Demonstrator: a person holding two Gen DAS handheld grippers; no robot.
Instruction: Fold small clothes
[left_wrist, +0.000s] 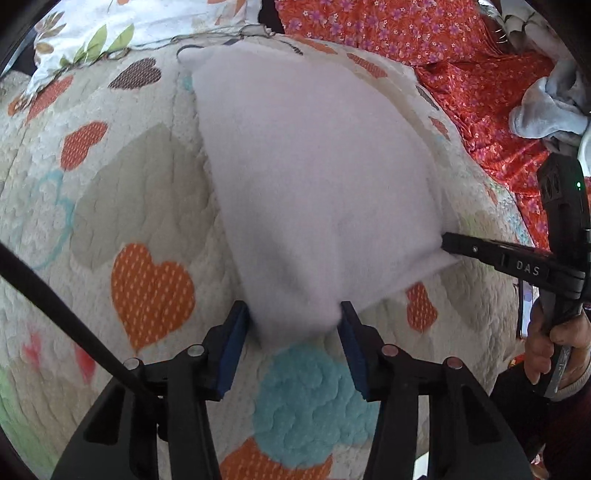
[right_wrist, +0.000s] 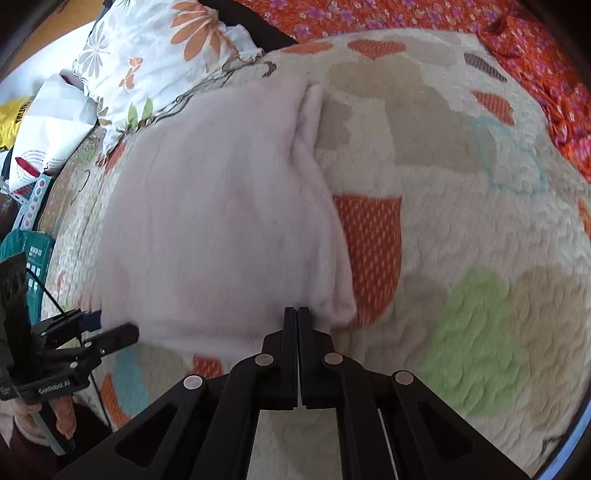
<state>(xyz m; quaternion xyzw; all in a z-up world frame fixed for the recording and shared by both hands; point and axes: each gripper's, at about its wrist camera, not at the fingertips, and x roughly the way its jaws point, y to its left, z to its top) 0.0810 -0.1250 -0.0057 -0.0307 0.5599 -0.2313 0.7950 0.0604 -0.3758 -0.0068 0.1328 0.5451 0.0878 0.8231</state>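
In the left wrist view the left tongs (left_wrist: 295, 317) stand released, their two blue pads (left_wrist: 232, 350) set well apart. The nearest corner of a white garment (left_wrist: 314, 177) hangs down between the pads; it may brush the inner face of each, but nothing is pinched. Below the pads lies a quilted bedspread (left_wrist: 155, 206) printed with orange, grey and blue hearts.

In the right wrist view the right tongs (right_wrist: 297, 314) are clenched, black fingers pressed flat together on the near edge of the same white garment (right_wrist: 221, 221). That corner is drawn taut toward the camera, and a fold of cloth bunches just to the right of the fingers. From the left wrist view the right tongs (left_wrist: 448, 242) reach in from the right and bite the garment's right-hand corner, with a hand (left_wrist: 554, 343) gripping the handle behind.

The garment spreads over the middle of the bedspread (right_wrist: 443, 184), soft and fleecy, its far end narrowing to a doubled-over flap. The cloth is blurred in both views.

Further off, a floral pillow (right_wrist: 155, 59) lies at the head of the garment. Beyond it, an orange flowered fabric (left_wrist: 424, 44) runs along the far edge of the bed. A crumpled pale blue cloth (left_wrist: 546, 114) rests on that fabric at the far right.
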